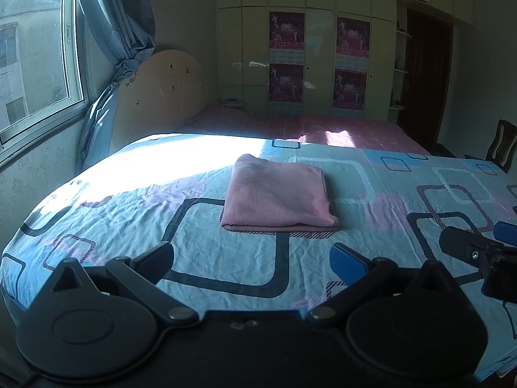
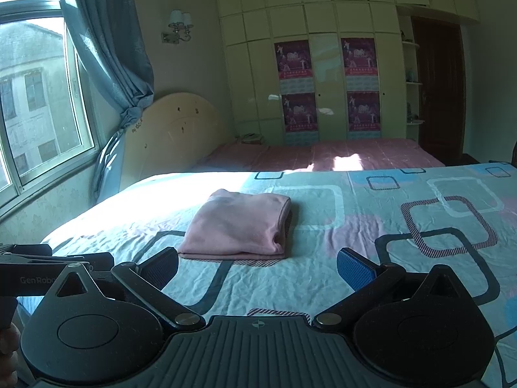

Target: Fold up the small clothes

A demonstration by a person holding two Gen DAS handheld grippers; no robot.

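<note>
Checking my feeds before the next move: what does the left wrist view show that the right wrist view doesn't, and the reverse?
Only the left wrist view: a dark chair at the far right, and the right gripper reaching in from the right.

Only the right wrist view: the left gripper's body at the left edge, with a hand below it.

Both: the folded pink cloth on the patterned sheet, the window, and open fingers holding nothing.

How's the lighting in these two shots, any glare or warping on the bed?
Left wrist view: sunlight blows out the bedsheet left of the folded pink garment, and the left gripper sits in shade. Right wrist view: the same glare patch is smaller, and fisheye bends the window frame.
</note>
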